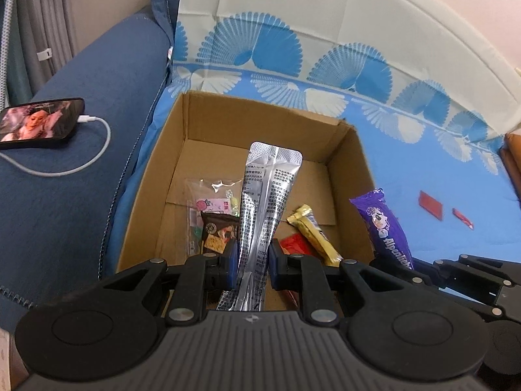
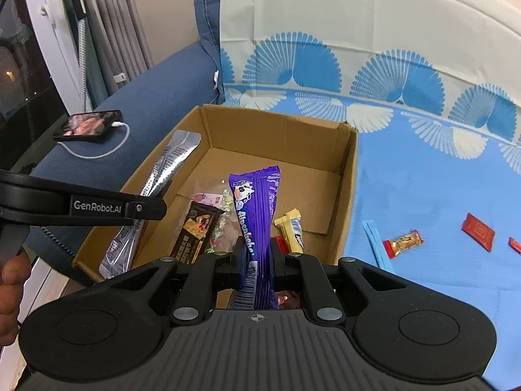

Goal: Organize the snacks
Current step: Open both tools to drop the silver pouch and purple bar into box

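Left wrist view: left gripper (image 1: 252,259) clamps silver packet (image 1: 267,195) at frame centre above cardboard box (image 1: 202,120); right gripper (image 2: 257,260) clamps purple packet (image 2: 257,215).

the cardboard box (image 1: 195,150) sits on the patterned sheet (image 1: 423,169) over the sofa seat. the sofa arm (image 1: 81,169) lies left of the box, with a phone (image 1: 39,123) on it and a charging cable (image 1: 81,159) plugged into the phone. in the box lie a clear candy bag (image 1: 211,195), a cracker pack (image 1: 216,231) overlapping it, and a gold bar (image 1: 312,231) to their right. right of the box, on the sheet, lie a small wrapped candy (image 2: 403,242) and two flat packets (image 2: 478,235).
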`<state>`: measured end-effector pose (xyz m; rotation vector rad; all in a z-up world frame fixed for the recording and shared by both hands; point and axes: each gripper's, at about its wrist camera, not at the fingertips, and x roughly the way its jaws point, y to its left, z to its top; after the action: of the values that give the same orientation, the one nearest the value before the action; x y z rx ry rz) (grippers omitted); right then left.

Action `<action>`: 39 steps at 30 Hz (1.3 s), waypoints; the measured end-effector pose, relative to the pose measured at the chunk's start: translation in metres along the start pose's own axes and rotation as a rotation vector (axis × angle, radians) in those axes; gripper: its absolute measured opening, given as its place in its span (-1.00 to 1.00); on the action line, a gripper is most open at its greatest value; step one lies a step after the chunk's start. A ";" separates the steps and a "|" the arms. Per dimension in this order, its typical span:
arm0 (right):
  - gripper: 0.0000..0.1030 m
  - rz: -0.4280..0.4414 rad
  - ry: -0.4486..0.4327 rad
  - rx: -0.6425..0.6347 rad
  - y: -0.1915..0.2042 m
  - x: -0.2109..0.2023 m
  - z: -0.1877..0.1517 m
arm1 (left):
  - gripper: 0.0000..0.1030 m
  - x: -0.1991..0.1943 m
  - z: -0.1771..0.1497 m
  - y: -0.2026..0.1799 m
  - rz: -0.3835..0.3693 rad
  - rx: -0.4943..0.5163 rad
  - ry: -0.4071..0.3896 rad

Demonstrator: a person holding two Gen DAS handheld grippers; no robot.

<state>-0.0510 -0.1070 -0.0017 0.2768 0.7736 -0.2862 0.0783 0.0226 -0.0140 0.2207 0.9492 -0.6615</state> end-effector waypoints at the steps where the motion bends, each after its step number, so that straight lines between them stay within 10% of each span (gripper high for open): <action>1: -0.73 0.001 0.008 0.001 -0.001 0.006 0.002 | -0.59 0.006 0.002 0.000 0.005 0.002 0.006; 16: -0.70 -0.004 0.077 0.019 -0.005 0.071 0.017 | -0.53 0.074 0.022 0.008 0.065 0.032 0.079; 20: 0.34 -0.006 0.082 0.035 -0.009 0.079 0.020 | 0.99 0.074 0.023 0.006 0.155 0.055 0.055; 39: 0.80 -0.056 -0.042 -0.015 0.028 -0.073 -0.056 | 0.99 -0.062 -0.074 0.008 0.175 -0.062 -0.012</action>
<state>-0.1269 -0.0511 0.0160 0.2347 0.7423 -0.3378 0.0077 0.0885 -0.0071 0.2418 0.9259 -0.4719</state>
